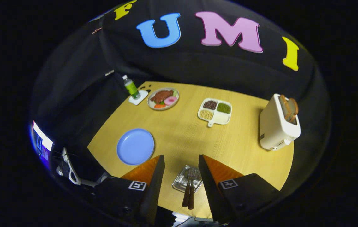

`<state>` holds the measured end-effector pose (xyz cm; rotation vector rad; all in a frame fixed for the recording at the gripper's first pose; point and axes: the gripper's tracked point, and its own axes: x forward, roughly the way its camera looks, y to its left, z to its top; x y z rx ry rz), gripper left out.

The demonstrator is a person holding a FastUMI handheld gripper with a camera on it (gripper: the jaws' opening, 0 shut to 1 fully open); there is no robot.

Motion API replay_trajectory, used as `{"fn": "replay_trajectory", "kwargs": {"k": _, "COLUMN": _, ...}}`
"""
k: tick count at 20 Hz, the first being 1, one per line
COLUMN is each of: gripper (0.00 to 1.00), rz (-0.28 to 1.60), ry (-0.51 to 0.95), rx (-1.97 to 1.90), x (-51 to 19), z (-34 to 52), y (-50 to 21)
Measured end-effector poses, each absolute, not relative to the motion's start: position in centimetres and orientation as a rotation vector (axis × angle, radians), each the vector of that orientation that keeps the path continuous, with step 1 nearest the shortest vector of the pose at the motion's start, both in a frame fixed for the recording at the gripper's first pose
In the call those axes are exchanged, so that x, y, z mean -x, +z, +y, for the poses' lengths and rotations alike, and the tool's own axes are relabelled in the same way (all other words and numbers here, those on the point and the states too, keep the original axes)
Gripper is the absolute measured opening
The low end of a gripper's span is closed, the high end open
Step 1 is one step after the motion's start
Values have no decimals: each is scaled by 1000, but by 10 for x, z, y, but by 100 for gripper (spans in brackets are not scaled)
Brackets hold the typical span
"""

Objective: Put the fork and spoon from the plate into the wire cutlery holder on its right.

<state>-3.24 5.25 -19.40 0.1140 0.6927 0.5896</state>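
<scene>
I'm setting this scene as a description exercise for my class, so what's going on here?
A person holds a gripper over a wooden table. Its fingers are open and touch nothing. Between them sits the wire cutlery holder, with the fork and spoon lying in it, wooden handles pointing back towards the gripper. The blue plate to the holder's left holds no cutlery, so the task looks done.

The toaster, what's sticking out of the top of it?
Two brown slices of bread stand in the slots on top of the toaster. Their lower parts are hidden inside. The gripper, far off near the cutlery, has open jaws.
</scene>
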Motion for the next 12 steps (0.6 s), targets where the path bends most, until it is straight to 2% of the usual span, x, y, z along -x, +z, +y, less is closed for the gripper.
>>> {"fn": "replay_trajectory", "kwargs": {"k": 4, "gripper": 80, "rz": 465, "ry": 530, "rx": -131, "x": 48, "z": 32, "y": -129}}
{"fn": "replay_trajectory", "kwargs": {"k": 12, "gripper": 84, "rz": 143, "ry": 373, "rx": -134, "x": 65, "z": -2, "y": -34}}
